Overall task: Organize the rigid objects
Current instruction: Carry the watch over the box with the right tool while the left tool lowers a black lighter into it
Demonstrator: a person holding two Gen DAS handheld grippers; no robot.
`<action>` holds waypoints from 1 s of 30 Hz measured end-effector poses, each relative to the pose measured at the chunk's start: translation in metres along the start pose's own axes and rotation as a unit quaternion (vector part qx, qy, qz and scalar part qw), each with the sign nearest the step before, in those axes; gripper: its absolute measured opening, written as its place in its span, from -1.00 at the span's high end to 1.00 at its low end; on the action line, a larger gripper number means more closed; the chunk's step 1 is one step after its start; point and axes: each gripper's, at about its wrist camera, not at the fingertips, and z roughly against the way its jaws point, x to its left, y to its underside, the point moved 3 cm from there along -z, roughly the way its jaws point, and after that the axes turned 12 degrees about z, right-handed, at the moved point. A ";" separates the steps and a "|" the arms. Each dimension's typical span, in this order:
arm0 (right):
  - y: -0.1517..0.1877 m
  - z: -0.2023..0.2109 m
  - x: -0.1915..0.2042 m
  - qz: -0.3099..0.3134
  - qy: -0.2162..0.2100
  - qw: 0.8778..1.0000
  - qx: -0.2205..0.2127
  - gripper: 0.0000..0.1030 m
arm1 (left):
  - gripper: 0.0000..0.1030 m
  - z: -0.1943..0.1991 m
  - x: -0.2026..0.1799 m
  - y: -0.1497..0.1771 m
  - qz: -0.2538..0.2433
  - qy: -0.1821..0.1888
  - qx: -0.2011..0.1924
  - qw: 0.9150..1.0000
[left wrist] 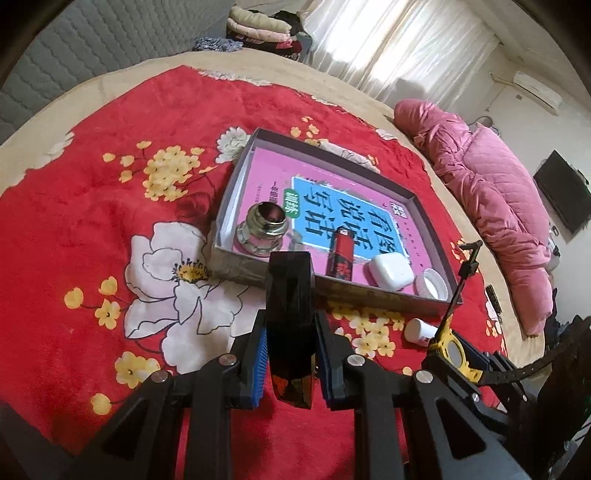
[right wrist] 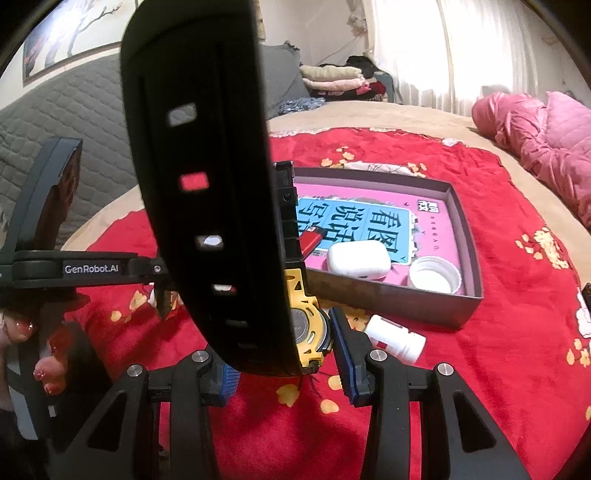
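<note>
A grey box tray (left wrist: pixel 236 267) (right wrist: pixel 465 236) lies on the red flowered blanket. It holds a pink book, a glass jar (left wrist: pixel 263 229), a red lighter (left wrist: pixel 340 254) (right wrist: pixel 312 238), a white earbud case (left wrist: pixel 390 271) (right wrist: pixel 358 260) and a white cap (left wrist: pixel 433 284) (right wrist: pixel 436 275). My left gripper (left wrist: pixel 290 356) is shut on a black faceted block (left wrist: pixel 290 317), just before the tray's near wall. My right gripper (right wrist: pixel 284 363) is shut on a yellow watch (right wrist: pixel 308 328) (left wrist: pixel 452 350) with a black strap (right wrist: pixel 207 177) that rises and hides much of the view.
A small white bottle (left wrist: pixel 419 331) (right wrist: pixel 397 338) lies on the blanket beside the tray's near corner. A pink quilted jacket (left wrist: pixel 495 206) (right wrist: pixel 535 140) lies at the right. Folded clothes (left wrist: pixel 258 27) are stacked at the far end.
</note>
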 end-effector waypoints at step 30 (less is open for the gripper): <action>-0.006 0.008 -0.018 -0.039 0.054 0.998 -0.013 0.14 | 0.55 0.006 -0.037 -0.005 -0.073 0.021 -0.051 0.996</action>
